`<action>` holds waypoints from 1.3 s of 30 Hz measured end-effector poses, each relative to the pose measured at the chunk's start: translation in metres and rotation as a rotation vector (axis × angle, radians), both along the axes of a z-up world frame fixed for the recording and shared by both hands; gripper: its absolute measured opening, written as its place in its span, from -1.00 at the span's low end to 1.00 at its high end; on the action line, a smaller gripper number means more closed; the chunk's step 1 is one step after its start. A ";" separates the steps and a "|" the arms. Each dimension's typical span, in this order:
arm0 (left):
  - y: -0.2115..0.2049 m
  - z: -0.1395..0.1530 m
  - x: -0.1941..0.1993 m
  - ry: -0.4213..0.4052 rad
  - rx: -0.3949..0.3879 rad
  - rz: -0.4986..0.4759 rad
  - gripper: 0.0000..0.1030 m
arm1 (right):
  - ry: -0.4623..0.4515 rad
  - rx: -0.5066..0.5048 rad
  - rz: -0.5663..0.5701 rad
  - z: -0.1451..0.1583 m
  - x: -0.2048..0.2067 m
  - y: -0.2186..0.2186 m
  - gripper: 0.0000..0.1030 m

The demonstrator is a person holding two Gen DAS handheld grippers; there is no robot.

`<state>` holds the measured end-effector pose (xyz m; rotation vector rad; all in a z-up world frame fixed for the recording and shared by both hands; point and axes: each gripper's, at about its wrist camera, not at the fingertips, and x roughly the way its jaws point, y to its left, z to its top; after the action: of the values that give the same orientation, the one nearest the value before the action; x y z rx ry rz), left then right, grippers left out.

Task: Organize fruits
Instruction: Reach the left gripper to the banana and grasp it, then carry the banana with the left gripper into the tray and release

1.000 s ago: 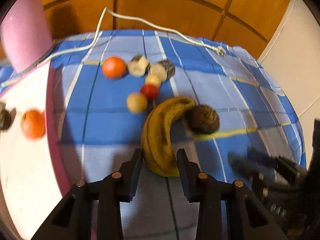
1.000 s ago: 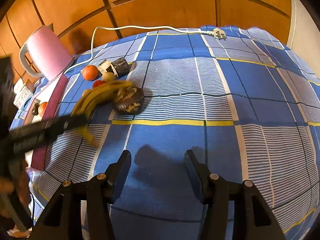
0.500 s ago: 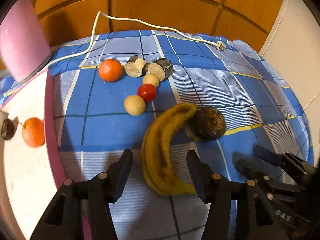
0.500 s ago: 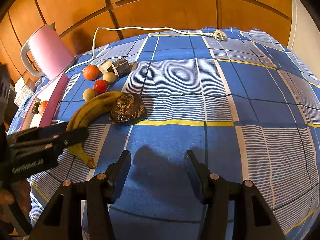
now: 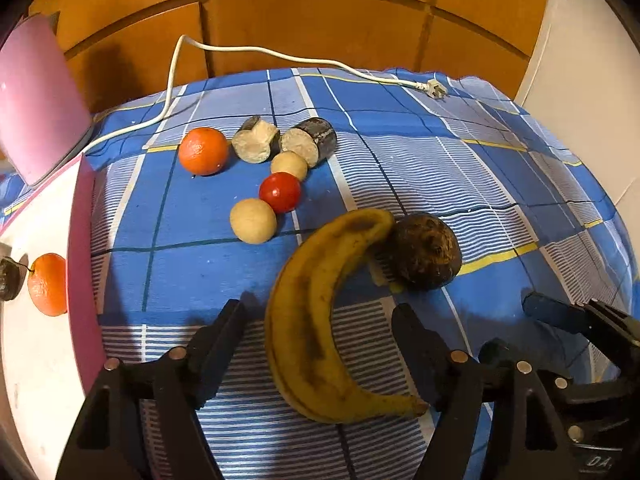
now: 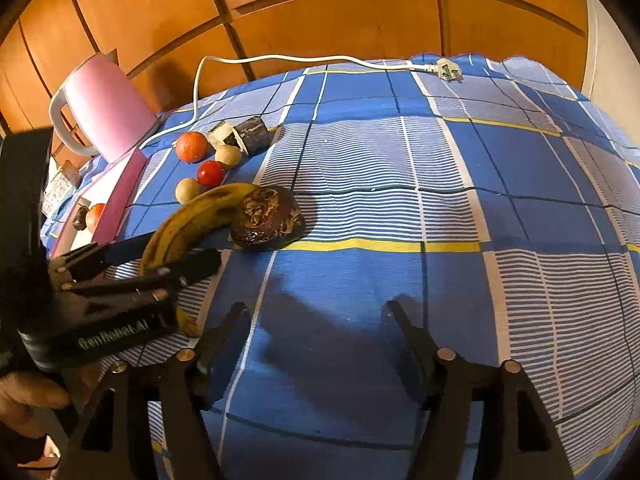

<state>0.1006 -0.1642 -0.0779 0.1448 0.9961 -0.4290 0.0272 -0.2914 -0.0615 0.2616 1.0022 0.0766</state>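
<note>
Your left gripper's (image 5: 318, 322) jaws have just been opening and now stand wide on either side of the banana (image 5: 320, 320), pads clear of its skin, so it lies loose on the checked cloth (image 5: 440, 168). Your right gripper's (image 6: 318, 326) jaws have also just widened, with only bare cloth between them. You look to be at the banana pick: close the left jaws on it, then lift it clear of the dark fruit (image 5: 426, 256) touching its far end.
</note>
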 end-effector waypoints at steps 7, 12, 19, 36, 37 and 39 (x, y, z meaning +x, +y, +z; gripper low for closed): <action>0.010 0.004 0.000 -0.011 0.016 0.029 -0.09 | -0.013 0.015 0.004 -0.001 -0.001 0.000 0.47; 0.018 0.008 -0.002 -0.003 -0.004 0.014 -0.37 | -0.031 -0.036 0.013 -0.002 -0.003 0.007 0.48; 0.037 0.014 -0.018 0.026 -0.059 0.047 -0.37 | -0.037 -0.093 0.038 -0.003 -0.003 0.013 0.49; 0.106 0.071 -0.041 -0.027 -0.245 0.148 -0.37 | -0.022 0.000 0.080 0.014 0.001 0.018 -0.10; 0.113 0.074 -0.042 -0.035 -0.250 0.163 -0.37 | -0.025 0.011 0.093 0.016 0.002 0.022 -0.20; 0.131 0.079 -0.043 -0.050 -0.264 0.208 -0.37 | -0.041 0.041 0.141 0.023 0.008 0.033 -0.21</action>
<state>0.0579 -0.0329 0.0007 -0.1834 0.8866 -0.3607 0.0352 -0.2582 -0.0386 0.2261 0.9786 0.2306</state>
